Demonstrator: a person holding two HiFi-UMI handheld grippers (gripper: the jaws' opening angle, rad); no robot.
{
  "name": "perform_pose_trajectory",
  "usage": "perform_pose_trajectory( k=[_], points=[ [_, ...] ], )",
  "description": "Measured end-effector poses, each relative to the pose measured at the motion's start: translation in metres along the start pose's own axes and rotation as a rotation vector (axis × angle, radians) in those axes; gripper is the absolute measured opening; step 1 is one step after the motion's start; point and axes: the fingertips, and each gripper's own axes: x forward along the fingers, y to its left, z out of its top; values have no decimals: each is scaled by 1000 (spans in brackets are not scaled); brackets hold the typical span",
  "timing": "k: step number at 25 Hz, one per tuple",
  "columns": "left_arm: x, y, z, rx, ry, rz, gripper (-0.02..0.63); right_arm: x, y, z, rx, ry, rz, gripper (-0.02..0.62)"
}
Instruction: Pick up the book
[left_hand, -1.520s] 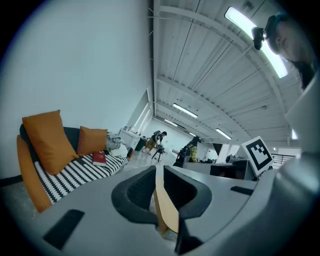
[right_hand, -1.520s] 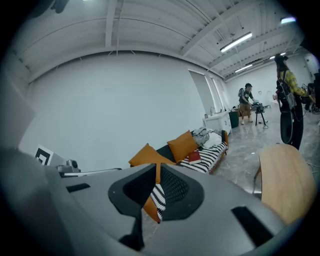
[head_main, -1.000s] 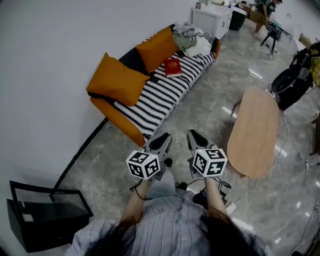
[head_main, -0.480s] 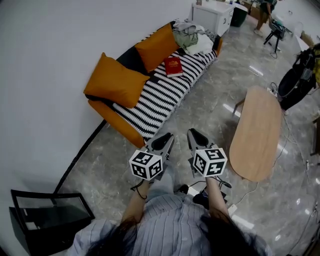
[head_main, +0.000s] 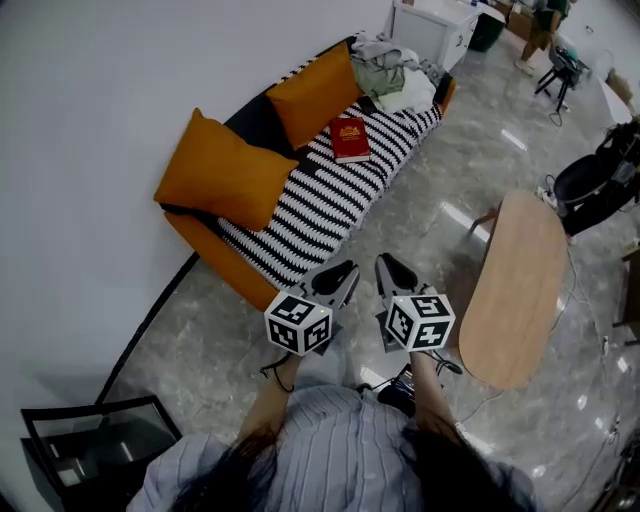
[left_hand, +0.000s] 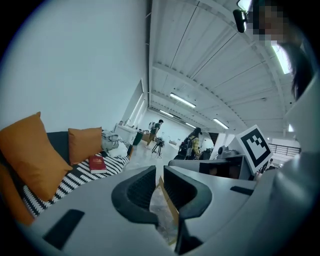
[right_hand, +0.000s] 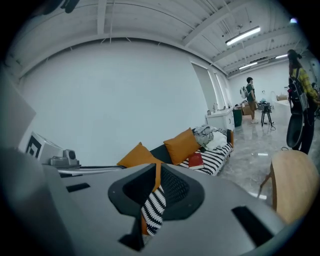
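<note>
A red book (head_main: 349, 139) lies flat on the black-and-white striped seat of an orange sofa (head_main: 300, 215), near its far end; it also shows as a small red book (left_hand: 96, 163) and red book (right_hand: 195, 160) in the gripper views. My left gripper (head_main: 343, 276) and right gripper (head_main: 393, 269) are held side by side over the marble floor, just short of the sofa's near end. Both point toward the sofa, are shut and hold nothing.
Two orange cushions (head_main: 222, 172) lean on the sofa back and a heap of clothes (head_main: 390, 70) lies at its far end. An oval wooden table (head_main: 515, 288) stands to the right, cables on the floor beside it. A black stand (head_main: 85, 455) sits lower left.
Both grippers have moved forward across the floor toward the sofa, which now sits nearer and lower in the head view. Their jaws stay shut.
</note>
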Motion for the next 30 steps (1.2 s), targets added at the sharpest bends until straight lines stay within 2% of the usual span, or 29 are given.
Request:
perform_pose_trajectory(
  k=[7,15,24,30],
  points=[
    [27,76,39,-36,-13,-1,41,78,-5,27,4,31,-17,40],
    [41,137,68,-52,-27,-4,41,134,-1,42,8,47,-34,40],
    [58,165,67,-68,7,8,41,162,-20,50,12,63,-50,40],
    [80,185,83,-57,3,57,41,193,-39,71,25,55,-5,40]
  ],
)
